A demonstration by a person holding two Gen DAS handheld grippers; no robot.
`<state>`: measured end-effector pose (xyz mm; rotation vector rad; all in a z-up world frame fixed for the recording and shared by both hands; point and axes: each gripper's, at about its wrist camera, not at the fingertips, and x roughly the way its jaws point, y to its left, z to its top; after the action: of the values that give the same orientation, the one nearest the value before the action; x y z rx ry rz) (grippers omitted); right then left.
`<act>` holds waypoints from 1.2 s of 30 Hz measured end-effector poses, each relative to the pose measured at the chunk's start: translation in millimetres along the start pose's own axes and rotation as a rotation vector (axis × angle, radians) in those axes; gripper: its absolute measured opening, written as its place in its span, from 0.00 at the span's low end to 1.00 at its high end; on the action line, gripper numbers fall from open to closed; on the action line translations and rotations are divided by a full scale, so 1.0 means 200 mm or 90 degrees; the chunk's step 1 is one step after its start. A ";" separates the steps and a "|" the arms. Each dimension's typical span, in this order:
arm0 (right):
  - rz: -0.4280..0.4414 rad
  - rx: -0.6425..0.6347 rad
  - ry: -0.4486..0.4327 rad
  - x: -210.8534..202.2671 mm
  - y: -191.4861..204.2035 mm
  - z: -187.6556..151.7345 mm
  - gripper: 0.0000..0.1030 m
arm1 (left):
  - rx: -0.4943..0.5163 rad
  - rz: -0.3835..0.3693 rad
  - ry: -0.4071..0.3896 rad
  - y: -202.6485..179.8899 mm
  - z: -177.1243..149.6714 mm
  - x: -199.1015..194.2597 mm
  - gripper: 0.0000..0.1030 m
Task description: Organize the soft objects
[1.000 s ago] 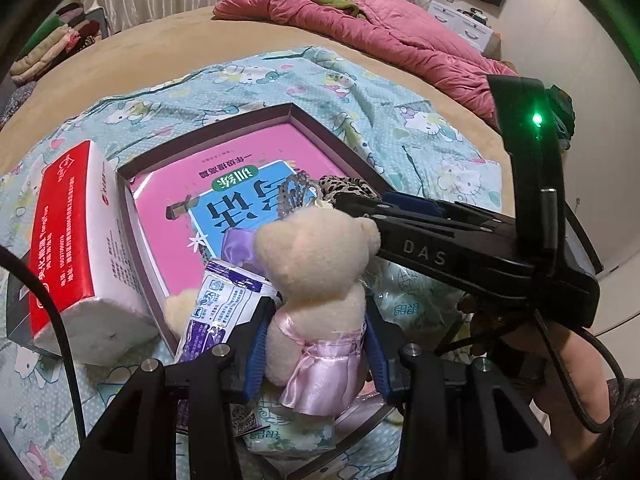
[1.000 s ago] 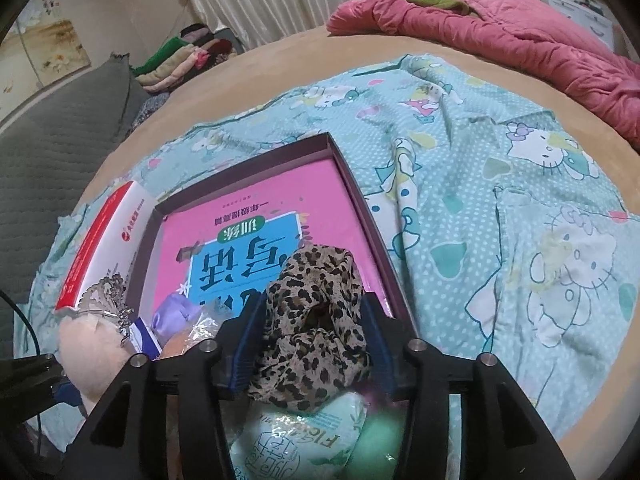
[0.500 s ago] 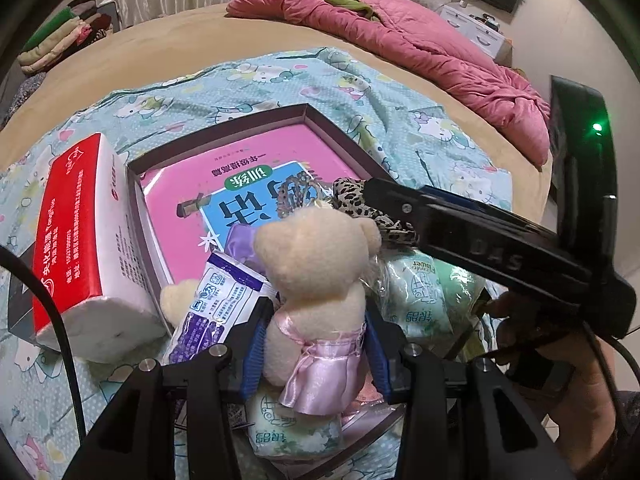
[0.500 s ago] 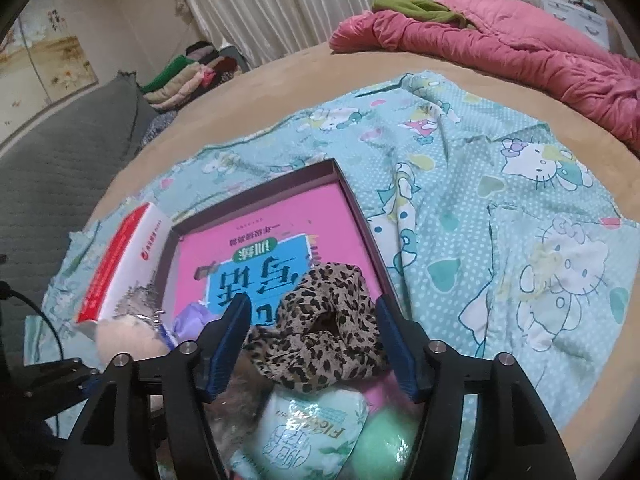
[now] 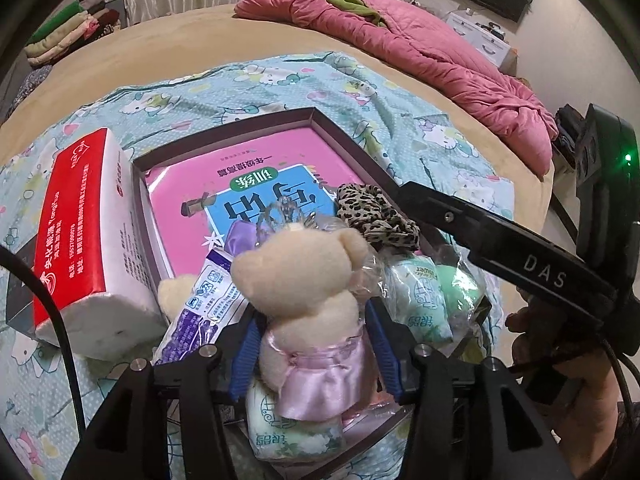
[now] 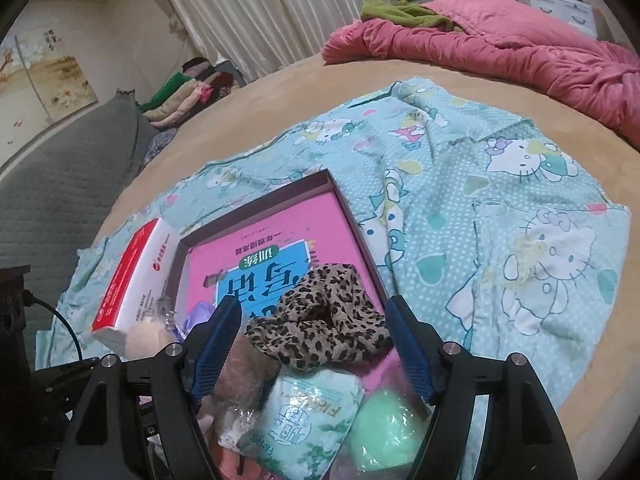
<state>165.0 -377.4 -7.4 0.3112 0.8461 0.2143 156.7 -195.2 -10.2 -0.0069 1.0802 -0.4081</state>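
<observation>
R gripper [image 6: 314, 354] has let go of the scrunchie [image 6: 320, 324], jaws wide now. L gripper [image 5: 310, 346] opening round the bear [image 5: 308, 304], pads just off. Both lie in the box [image 5: 348, 148] w/ book [image 5: 256, 176], tissue packs [image 6: 304, 420].

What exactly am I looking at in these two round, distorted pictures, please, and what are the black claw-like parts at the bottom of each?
No robot here: a person holds a hand-held gripper in each hand, each with a fisheye camera looking along its two blue-padded fingers.

In the left camera's view, the left gripper has a cream teddy bear in a pink satin skirt between its fingers, which are opening. The black bar crossing on the right is the other gripper.

In the right camera's view, the right gripper stands open around a leopard-print fabric scrunchie, its pads clear of it.

Both hover over a dark shallow box containing a pink book and green tissue packs, on a turquoise cartoon-cat sheet. A red-and-white tissue pack lies beside the box.
</observation>
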 end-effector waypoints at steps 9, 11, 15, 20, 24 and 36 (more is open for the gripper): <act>0.002 0.016 -0.022 -0.07 -0.01 0.01 0.73 | -0.009 -0.007 -0.002 0.01 0.00 -0.03 0.58; 0.002 0.020 -0.026 -0.08 -0.01 0.01 0.74 | -0.011 -0.005 -0.004 0.01 0.00 -0.04 0.60; -0.003 0.034 -0.028 -0.10 -0.01 0.00 0.74 | -0.016 -0.001 -0.007 0.03 0.00 -0.06 0.68; -0.014 0.046 -0.039 -0.14 0.00 0.00 0.74 | -0.025 0.008 -0.015 0.05 0.00 -0.10 0.74; -0.020 0.066 -0.047 -0.17 0.01 0.00 0.75 | -0.030 0.015 -0.022 0.08 -0.02 -0.15 0.81; -0.042 0.044 -0.076 -0.34 0.19 -0.03 0.75 | -0.031 0.052 -0.078 0.15 -0.08 -0.39 0.85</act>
<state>113.8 -361.9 50.7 0.3574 0.7450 0.1038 121.3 -138.0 43.3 -0.0301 0.9663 -0.3036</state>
